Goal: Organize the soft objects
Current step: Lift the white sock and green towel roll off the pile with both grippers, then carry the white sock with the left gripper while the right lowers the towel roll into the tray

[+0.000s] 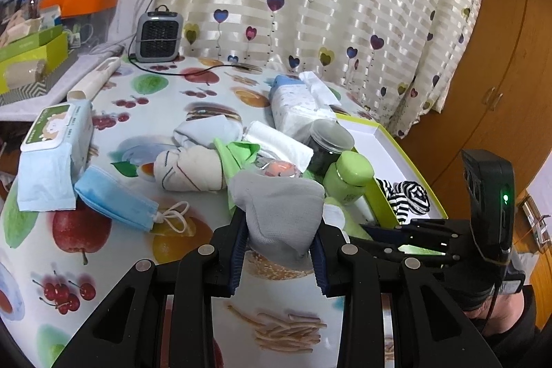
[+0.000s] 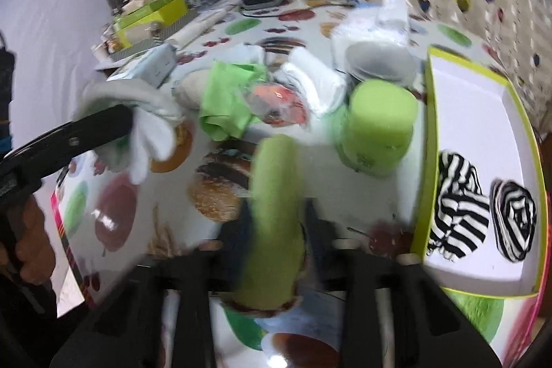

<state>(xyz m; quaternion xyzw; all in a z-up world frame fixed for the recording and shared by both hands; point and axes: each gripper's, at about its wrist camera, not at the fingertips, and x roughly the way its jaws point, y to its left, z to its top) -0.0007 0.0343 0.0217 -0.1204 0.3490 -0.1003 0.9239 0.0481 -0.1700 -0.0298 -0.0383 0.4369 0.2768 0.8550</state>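
Your left tongs [image 1: 279, 250] pinch a grey sock [image 1: 281, 212], lifted above the fruit-print counter [image 1: 193, 92] in front of the pile of soft things. Your right tongs [image 2: 276, 223] are clamped on a green rolled cloth [image 2: 274, 195], blurred, just left of the yellow-rimmed box [image 2: 472, 99], where two striped socks [image 2: 483, 206] lie beside a green jar [image 2: 376, 130].
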